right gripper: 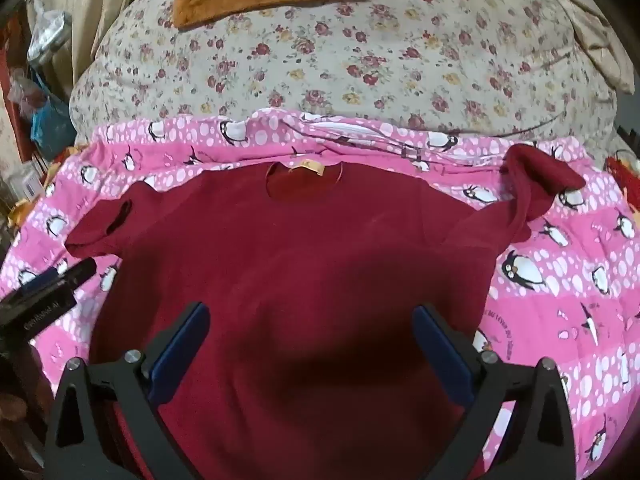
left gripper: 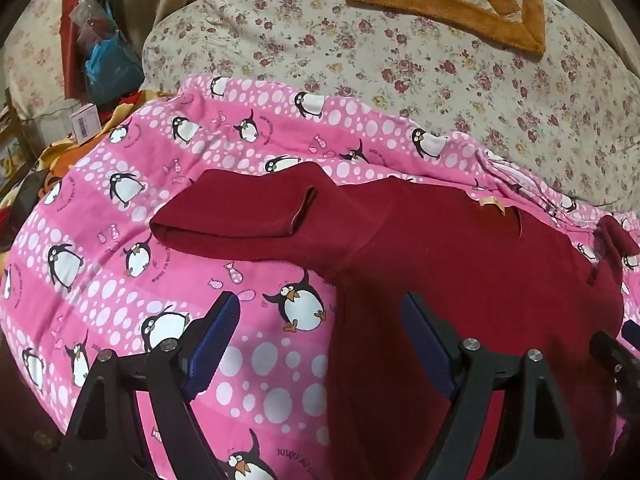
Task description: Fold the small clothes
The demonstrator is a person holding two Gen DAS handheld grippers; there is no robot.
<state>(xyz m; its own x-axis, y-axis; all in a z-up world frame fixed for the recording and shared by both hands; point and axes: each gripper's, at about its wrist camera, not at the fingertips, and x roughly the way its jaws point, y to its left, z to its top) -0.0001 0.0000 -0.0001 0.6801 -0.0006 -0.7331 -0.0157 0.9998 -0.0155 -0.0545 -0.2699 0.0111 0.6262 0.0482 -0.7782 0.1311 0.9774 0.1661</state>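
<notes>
Maroon shirt (right gripper: 288,248) lies flat on pink penguin sheet (right gripper: 560,312) — both claws, left (left gripper: 320,328) and right (right gripper: 310,336), gape empty.

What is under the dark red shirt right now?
The dark red shirt lies spread flat on the pink penguin blanket, which shows all around its edges. Whatever lies directly beneath the shirt's body is covered. Both tongs hover open above it, holding nothing.

Both views are dim and warm-toned, softly blurred with compression smear. Fisheye bending curves the bed edges, and black vignette fills the corners. In the right wrist view the right tool (right gripper: 311,344) casts a broad dark shadow across the red shirt (right gripper: 304,240), so light comes from behind
</notes>
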